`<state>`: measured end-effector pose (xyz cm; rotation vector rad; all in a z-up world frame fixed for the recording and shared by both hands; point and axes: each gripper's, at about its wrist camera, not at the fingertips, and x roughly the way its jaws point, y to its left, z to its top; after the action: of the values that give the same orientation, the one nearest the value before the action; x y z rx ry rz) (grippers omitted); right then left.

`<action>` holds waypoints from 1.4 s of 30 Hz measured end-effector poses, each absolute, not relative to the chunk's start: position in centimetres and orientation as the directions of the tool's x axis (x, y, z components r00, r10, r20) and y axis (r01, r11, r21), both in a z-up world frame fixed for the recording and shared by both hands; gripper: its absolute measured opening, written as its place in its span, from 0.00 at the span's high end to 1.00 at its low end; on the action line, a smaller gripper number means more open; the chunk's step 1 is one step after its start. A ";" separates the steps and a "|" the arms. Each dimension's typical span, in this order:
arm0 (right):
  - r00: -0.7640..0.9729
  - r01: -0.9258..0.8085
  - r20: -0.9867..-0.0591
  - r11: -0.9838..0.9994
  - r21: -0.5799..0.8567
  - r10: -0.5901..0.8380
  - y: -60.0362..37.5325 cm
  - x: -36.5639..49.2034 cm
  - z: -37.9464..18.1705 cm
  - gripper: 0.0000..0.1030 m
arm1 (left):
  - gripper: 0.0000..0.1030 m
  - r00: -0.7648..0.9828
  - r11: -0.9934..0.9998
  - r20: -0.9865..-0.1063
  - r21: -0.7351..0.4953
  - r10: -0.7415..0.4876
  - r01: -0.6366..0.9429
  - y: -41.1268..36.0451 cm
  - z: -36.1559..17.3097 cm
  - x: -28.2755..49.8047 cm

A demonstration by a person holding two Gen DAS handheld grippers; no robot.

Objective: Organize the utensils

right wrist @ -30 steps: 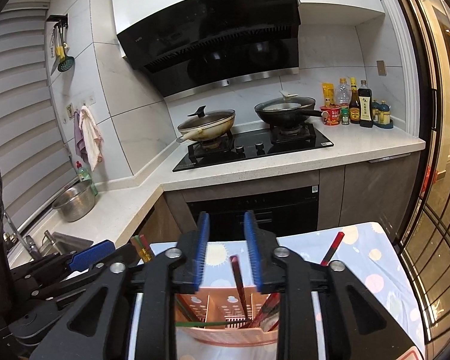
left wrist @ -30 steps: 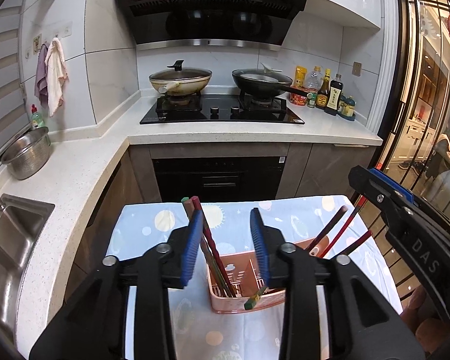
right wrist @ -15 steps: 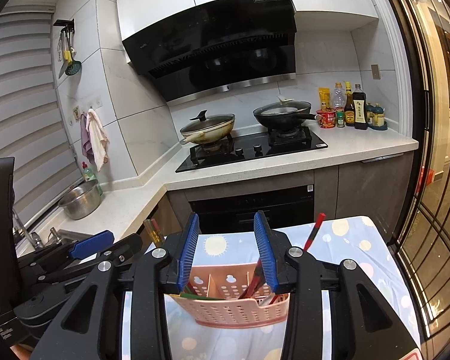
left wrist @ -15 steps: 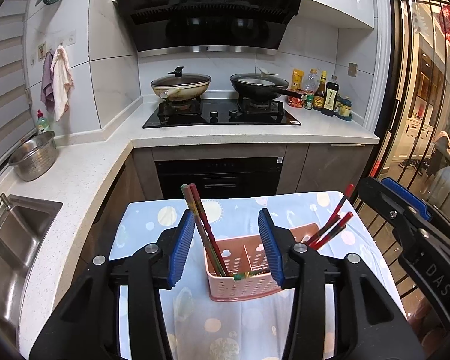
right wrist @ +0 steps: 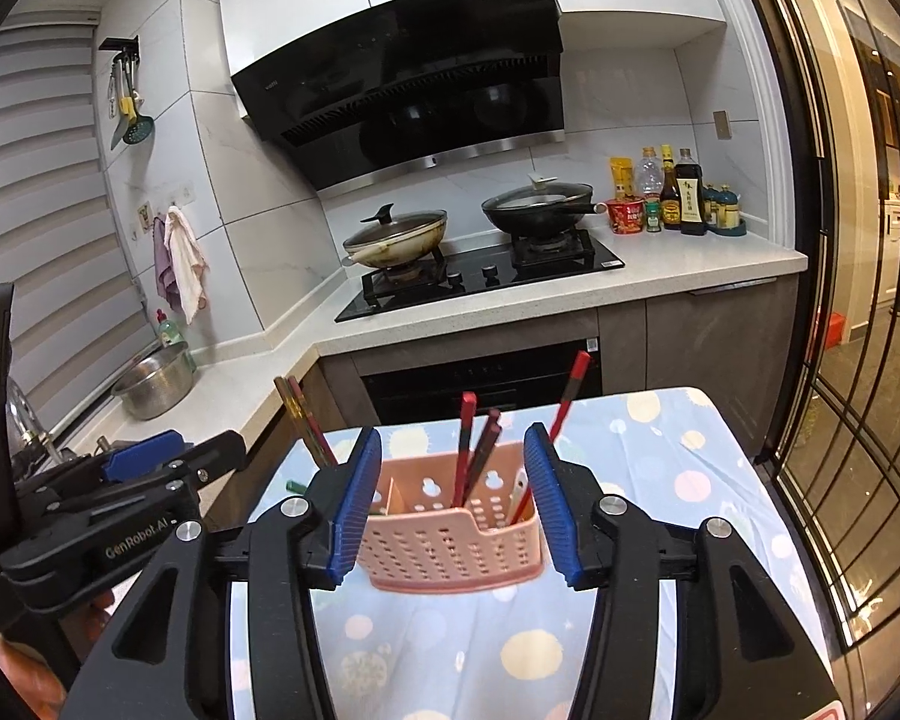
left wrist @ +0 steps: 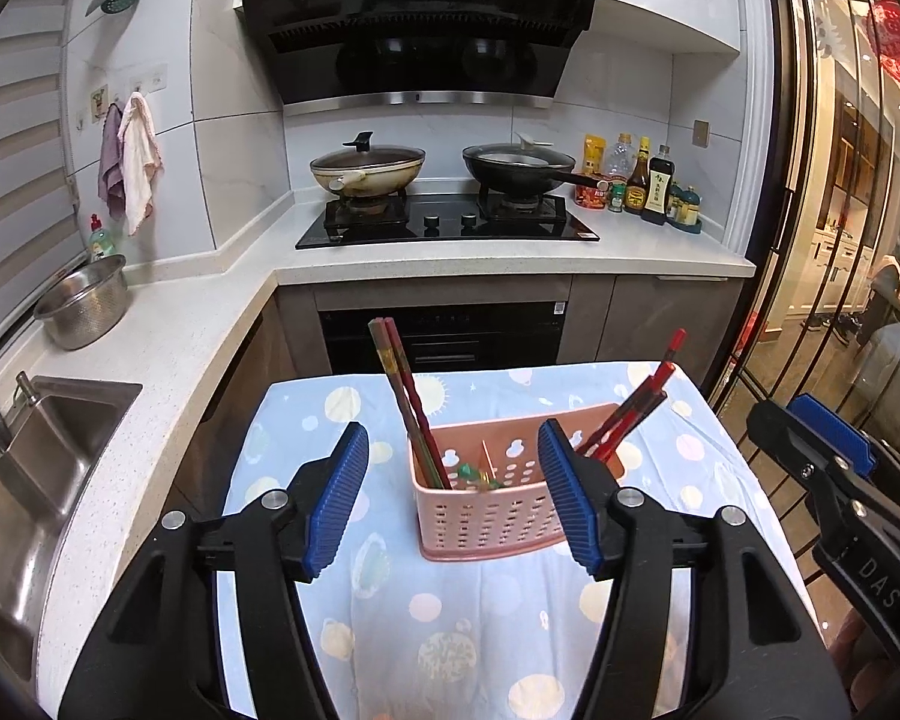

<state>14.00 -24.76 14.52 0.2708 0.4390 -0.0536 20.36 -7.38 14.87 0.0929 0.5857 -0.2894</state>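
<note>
- Left wrist view: the left tool (left wrist: 453,495) hangs with its jaws spread wide and nothing between them, short of the pink utensil caddy (left wrist: 493,504).
- The caddy stands upright on the counter (left wrist: 462,624), which is covered by a spotted blue cloth, and it looks like thin perforated plastic: light, fairly stiff, likely to slide or tip if nudged.
- A dark red chopstick pair (left wrist: 403,397) leans left out of its left compartment; the red chopsticks (left wrist: 639,405) lean right from the other end.
- Small green and yellow pieces lie low inside the caddy; what they are cannot be told.
- The right tool (left wrist: 834,462) shows at the frame's right edge, apart from the caddy.
- Right wrist view: the right tool (right wrist: 453,501) is also wide and empty, its blue pads either side of the caddy (right wrist: 450,543) in the frame but seemingly nearer the camera.
- Several red chopsticks (right wrist: 471,450) stand in the middle and right compartments.
- Chopsticks are light, rigid, smooth and probably slippery; pinching across the upper shaft, clear of the rim, looks best.
- The caddy itself would take a grip on its rim wall.
</note>
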 end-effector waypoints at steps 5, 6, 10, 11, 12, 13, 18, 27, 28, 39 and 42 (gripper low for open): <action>0.898 0.126 -0.440 0.967 0.221 -0.017 -24.9 11.9 13.5 0.45 | 0.32 0.803 0.959 -0.554 0.027 -0.222 0.284 -7.3 14.3 18.5; 0.895 0.127 -0.445 0.967 0.220 -0.017 -25.0 11.5 13.3 0.44 | 0.29 0.805 0.959 -0.552 0.032 -0.218 0.281 -7.4 14.2 18.1; 0.886 0.133 -0.464 0.965 0.227 -0.013 -25.1 9.9 12.2 0.38 | 0.20 0.807 0.960 -0.552 0.041 -0.209 0.276 -7.3 13.5 16.8; 0.884 0.136 -0.466 0.964 0.227 -0.015 -25.1 9.6 12.0 0.37 | 0.17 0.807 0.960 -0.553 0.044 -0.206 0.275 -7.3 13.3 16.5; 0.882 0.138 -0.471 0.964 0.227 -0.016 -25.1 9.2 11.7 0.37 | 0.15 0.808 0.962 -0.554 0.047 -0.200 0.271 -7.2 13.1 16.2; 0.879 0.140 -0.476 0.964 0.227 -0.016 -25.0 9.0 11.5 0.37 | 0.14 0.808 0.962 -0.555 0.049 -0.197 0.268 -7.2 13.0 16.0; 0.873 0.156 -0.488 0.959 0.236 -0.022 -25.1 7.5 10.6 0.28 | 0.07 0.799 0.966 -0.574 0.050 -0.179 0.253 -6.7 11.7 14.8; 0.851 0.178 -0.524 0.947 0.269 -0.011 -25.3 5.5 8.6 0.19 | 0.07 0.764 0.976 -0.628 0.032 -0.148 0.215 -5.3 9.0 13.3; 0.848 0.177 -0.530 0.948 0.264 -0.011 -25.3 5.4 8.4 0.19 | 0.07 0.763 0.978 -0.631 0.033 -0.141 0.208 -5.0 8.6 13.1; 0.825 0.181 -0.563 0.968 0.175 -0.053 -24.2 3.8 6.0 0.15 | 0.07 0.744 0.984 -0.661 0.050 -0.097 0.172 -3.3 6.3 11.5; 0.821 0.179 -0.568 0.973 0.148 -0.065 -23.9 3.6 5.8 0.07 | 0.07 0.741 0.984 -0.665 0.052 -0.094 0.172 -3.3 6.1 11.2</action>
<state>3.65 -23.85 5.79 0.1991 0.5953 -0.1310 11.23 -3.28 6.11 0.1124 0.7220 -0.1460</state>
